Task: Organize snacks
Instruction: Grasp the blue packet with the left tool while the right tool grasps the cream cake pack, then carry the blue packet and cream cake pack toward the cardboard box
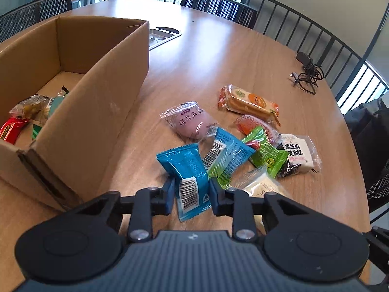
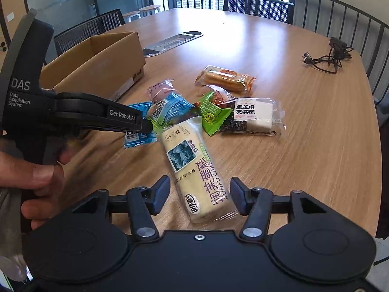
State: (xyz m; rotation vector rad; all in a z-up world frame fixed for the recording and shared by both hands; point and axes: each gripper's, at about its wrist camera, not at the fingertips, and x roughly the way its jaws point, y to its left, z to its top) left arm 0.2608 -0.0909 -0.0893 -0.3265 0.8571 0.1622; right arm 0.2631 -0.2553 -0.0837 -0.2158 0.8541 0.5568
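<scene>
While my left gripper (image 1: pixel 192 194) pinches the blue snack packet (image 1: pixel 187 170) between its closed pads just beside the cardboard box (image 1: pixel 97 112), my right gripper (image 2: pixel 199 194) stands open astride the cream cake packet (image 2: pixel 194 170), not pressing it. I count eight packets on the table (image 2: pixel 304 146).

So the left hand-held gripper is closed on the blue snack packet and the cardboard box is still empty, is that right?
Not quite. The left hand-held gripper does clamp the blue snack packet, but the cardboard box is not empty: the left wrist view shows several wrapped snacks already lying inside it.
</scene>
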